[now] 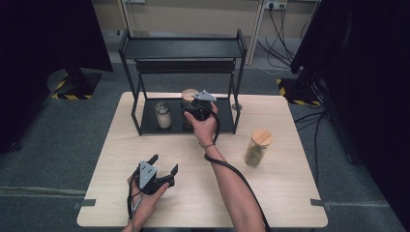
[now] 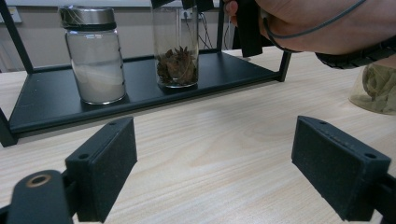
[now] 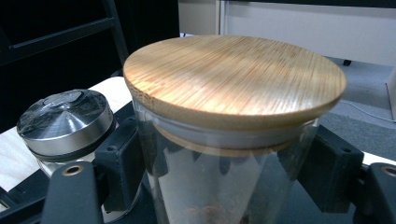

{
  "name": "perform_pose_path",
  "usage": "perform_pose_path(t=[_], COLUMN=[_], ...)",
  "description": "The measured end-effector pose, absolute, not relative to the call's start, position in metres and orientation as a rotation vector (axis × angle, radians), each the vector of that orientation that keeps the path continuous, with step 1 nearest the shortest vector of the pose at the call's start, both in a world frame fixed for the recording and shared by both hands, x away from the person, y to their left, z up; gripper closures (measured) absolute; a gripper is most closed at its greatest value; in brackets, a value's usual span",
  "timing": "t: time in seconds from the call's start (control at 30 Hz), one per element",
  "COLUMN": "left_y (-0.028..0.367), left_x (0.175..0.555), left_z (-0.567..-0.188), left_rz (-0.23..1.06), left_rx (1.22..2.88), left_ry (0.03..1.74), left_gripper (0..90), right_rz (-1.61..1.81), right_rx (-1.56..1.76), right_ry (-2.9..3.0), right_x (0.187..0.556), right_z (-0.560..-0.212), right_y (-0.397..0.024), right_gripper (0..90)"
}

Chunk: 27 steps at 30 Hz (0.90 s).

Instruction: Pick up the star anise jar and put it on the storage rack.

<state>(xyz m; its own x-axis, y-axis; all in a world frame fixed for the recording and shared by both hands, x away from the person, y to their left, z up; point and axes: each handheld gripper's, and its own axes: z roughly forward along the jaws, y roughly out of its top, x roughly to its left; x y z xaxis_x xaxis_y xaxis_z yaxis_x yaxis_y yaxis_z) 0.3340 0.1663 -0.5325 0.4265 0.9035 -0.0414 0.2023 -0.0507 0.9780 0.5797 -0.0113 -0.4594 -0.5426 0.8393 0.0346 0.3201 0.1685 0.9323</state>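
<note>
A: Right gripper [image 1: 193, 109]: clamped on the star anise jar [image 3: 219, 154], both pads against the glass just under the bamboo lid [image 3: 233, 77]; jar base resting on the lower shelf of the black rack [image 1: 150, 126], to the right of the white powder jar [image 1: 163, 115]. Left gripper [image 1: 164, 169]: jaws spread wide, nothing between them; parked low over the table [image 1: 290, 193], well apart from the rack.

B: Hazards from here?

A: Judged, not observed: high grip on a tall, smooth cylinder; risk of slip or swing at the base on lifting; cause, slick glass against a narrow pad contact. Second risk: collision with the white powder jar, standing just beside the left pad [image 3: 121, 163]; cause, any sideways drift. Third: lid striking the upper shelf [image 1: 181, 48] on a steep lift; cause, limited headroom in the rack. Fourth: lid seating unknown; lifting by the lid not advised.

B: Materials and shapes?

A: Star anise jar: clear glass, straight-walled, round; lid a flat disc of striped, pale-gold bamboo; contents dark brown, star-shaped pods heaped at the bottom [image 2: 176, 67]. White powder jar: clear glass, shorter, filled with white powder; brushed metal cap [image 3: 65, 119], shallow-coned. Third jar [image 1: 256, 147]: same tall form, bamboo lid, dry greenish leaves inside; standing on the table right of the rack, well apart. Rack: matt black metal, thin square bars, two flat shelves. Table: pale wood-grain laminate, smooth. Pads: black, rectangular, finely textured.
</note>
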Motion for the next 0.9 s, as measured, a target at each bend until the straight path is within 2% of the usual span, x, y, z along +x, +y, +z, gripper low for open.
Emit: perform_pose_path(t=[0.73, 0.9], left_y=[0.1662, 0.1662], left_x=[0.3339, 0.3339], left_z=[-0.5325, -0.5326], left_rz=[0.773, 0.771], left_rx=[1.540, 1.538], left_ry=[1.011, 1.013], left_gripper=[13.7, 13.7], right_rz=[1.362, 1.370], right_rx=[1.058, 1.081], right_ry=[1.942, 1.962], right_x=[0.5708, 0.5714], right_z=[-0.4658, -0.4659], right_y=[-0.0089, -0.0105], right_gripper=[24.4, 18.8])
